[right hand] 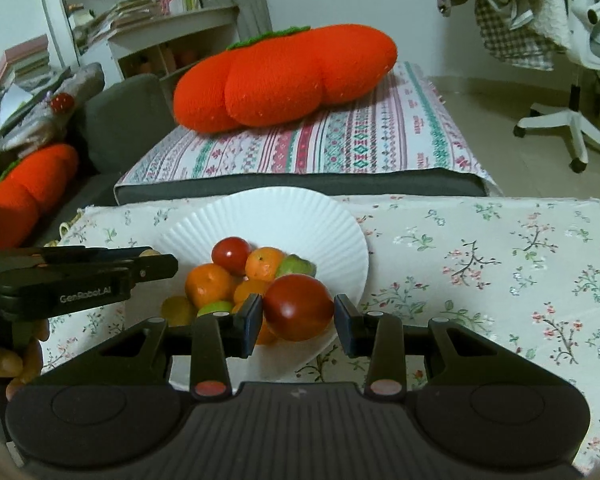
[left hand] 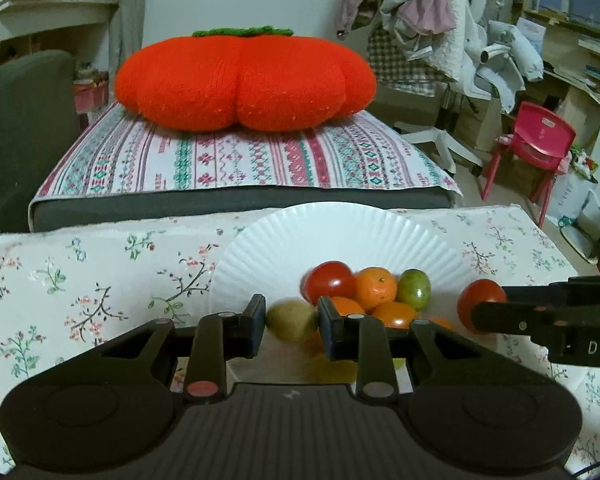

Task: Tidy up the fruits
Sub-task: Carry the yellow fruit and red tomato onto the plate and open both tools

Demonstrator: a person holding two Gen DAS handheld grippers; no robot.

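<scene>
A white paper plate (left hand: 332, 240) (right hand: 268, 216) on the floral tablecloth holds several fruits: a red tomato (left hand: 329, 282) (right hand: 231, 255), oranges (left hand: 376, 286) (right hand: 208, 285) and a green fruit (left hand: 414, 289) (right hand: 298, 266). My left gripper (left hand: 292, 326) hangs over the plate's near side with its jaws around a yellow-green fruit (left hand: 292, 320), gaps on both sides. My right gripper (right hand: 298, 318) has a large red tomato (right hand: 298, 307) (left hand: 480, 306) between its jaws at the plate's right edge; a gap shows on the right side.
A sofa with a striped cover (left hand: 236, 160) and a big orange pumpkin cushion (left hand: 244, 80) stands behind the table. A red child's chair (left hand: 536, 140) and an office chair (right hand: 572, 120) stand to the right. A second orange cushion (right hand: 28, 192) lies left.
</scene>
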